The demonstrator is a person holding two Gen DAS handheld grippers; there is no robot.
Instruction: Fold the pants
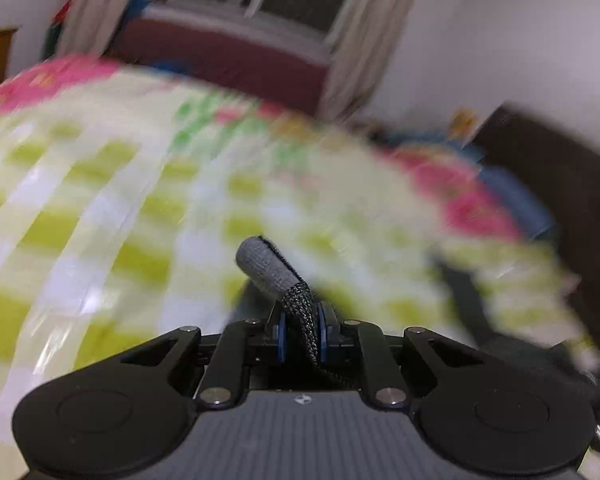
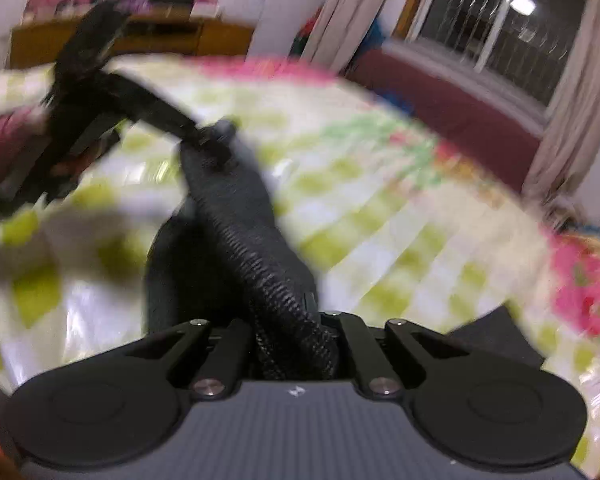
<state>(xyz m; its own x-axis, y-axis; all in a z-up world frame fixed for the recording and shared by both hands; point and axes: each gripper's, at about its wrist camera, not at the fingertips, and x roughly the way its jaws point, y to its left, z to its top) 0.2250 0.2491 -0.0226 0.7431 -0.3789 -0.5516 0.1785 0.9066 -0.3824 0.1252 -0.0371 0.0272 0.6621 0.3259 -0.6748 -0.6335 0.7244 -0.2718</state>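
The pants are dark grey-black knit. In the left wrist view my left gripper (image 1: 300,328) is shut on a fold of the pants (image 1: 272,272), whose grey rolled edge sticks up above the pinched blue pads (image 1: 281,332). In the right wrist view my right gripper (image 2: 296,340) is shut on a thick ribbed band of the pants (image 2: 252,240), which stretches up and away to the left gripper (image 2: 96,88), seen blurred at the upper left. Both grippers hold the cloth lifted over the bed. Both views are motion-blurred.
Below lies a bed sheet (image 1: 100,200) checked in yellow-green and white with pink borders (image 2: 580,280). A window with curtains (image 2: 500,28) and a maroon ledge (image 1: 228,56) are behind. A wooden cabinet (image 2: 140,40) stands at the far left.
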